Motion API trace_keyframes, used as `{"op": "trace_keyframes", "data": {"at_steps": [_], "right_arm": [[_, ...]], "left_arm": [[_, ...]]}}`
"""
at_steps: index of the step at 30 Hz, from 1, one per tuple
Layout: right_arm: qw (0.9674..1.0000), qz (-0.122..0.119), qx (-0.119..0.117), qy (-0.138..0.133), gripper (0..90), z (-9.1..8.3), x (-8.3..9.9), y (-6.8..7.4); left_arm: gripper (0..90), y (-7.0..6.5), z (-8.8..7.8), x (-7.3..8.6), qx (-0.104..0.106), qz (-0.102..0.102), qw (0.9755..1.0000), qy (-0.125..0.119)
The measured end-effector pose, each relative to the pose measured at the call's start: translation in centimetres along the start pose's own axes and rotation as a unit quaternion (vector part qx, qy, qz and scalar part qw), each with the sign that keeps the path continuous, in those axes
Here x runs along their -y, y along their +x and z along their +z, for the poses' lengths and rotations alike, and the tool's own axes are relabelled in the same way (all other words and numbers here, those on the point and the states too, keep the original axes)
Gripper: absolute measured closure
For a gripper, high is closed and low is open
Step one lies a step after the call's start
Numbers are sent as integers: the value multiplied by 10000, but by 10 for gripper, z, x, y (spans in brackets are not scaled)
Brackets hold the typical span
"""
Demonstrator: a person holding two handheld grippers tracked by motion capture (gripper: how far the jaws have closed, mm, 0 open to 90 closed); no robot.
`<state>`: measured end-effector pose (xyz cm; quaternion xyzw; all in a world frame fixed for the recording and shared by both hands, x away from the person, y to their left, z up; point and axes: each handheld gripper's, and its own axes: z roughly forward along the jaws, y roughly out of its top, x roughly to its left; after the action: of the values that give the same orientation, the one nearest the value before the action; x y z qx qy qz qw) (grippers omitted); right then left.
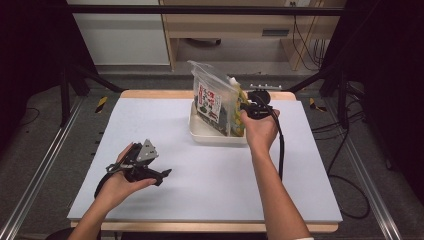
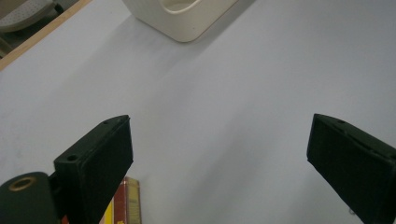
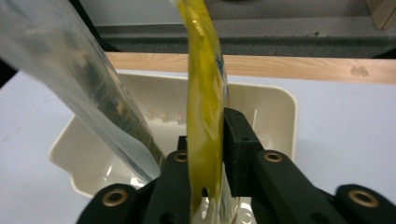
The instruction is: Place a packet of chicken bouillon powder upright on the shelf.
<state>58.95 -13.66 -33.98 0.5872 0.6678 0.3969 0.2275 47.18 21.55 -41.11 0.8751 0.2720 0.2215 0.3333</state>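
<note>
Up at twelve o'clock on the table (image 1: 210,190) sits a cream tub (image 1: 200,131), and it is carrying two packets standing on edge. Toward the tub's nine o'clock side leans a clear bag (image 1: 212,97) with a red and white label and dark contents, its top tipping off toward eleven o'clock. Right beside it, at the three o'clock side, stands a yellow pouch (image 1: 240,112), nearly upright with its lower end down inside the tub.

The right gripper (image 1: 248,111) comes in from the tub's three o'clock side and has that yellow pouch (image 3: 205,135) between its jaws, low down on the packet. The jaws stand narrow and close against both faces of the pouch; whether the pads are truly pressing on it or have slackened off is hard to tell. In the right gripper view the clear bag (image 3: 88,98) slants away to ten o'clock, just beside the pouch, over the tub's pale floor (image 3: 275,116).

Down at seven o'clock on the table, the left gripper (image 1: 162,175) rests in the hand, well apart from the tub. Its jaws are spread wide over bare table (image 2: 224,107), nothing between them, with the tub's corner (image 2: 182,23) ahead at twelve o'clock.
</note>
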Motion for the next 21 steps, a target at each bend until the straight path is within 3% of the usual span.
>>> {"op": "trace_keyframes", "data": {"at_steps": [4,6,9,12,13,15,17,19,20,21], "right_arm": [[9996,-250,-153,-12,714,-2,4,-2],[9991,-262,-315,-111,620,-4,6,-4],[9967,-573,-477,-311,501,-15,10,-5],[9953,-693,-561,-363,440,-22,12,-6],[9936,-755,-687,-493,402,-31,15,-9],[9931,-753,-697,-570,369,-37,17,-11],[9906,-858,-757,-743,332,-48,23,-13],[9885,-930,-832,-852,308,-59,29,-16],[9862,-1013,-886,-968,292,-68,38,-20],[9862,-1013,-886,-968,292,-68,38,-20]], "left_arm": [[66,6,-4,1,-68,-55,10000,11],[63,10,-7,1,-99,-30,9999,88],[49,17,-11,2,-108,-30,9998,144],[53,26,-15,4,-151,-103,9993,323],[58,33,-18,6,-210,-131,9982,545],[63,37,-18,8,-226,-189,9974,655],[72,46,-21,11,-274,-291,9958,826],[72,56,-21,16,-233,-434,9934,1032],[72,63,-20,21,-196,-551,9908,1224],[76,63,-20,21,-196,-551,9908,1224]]}}
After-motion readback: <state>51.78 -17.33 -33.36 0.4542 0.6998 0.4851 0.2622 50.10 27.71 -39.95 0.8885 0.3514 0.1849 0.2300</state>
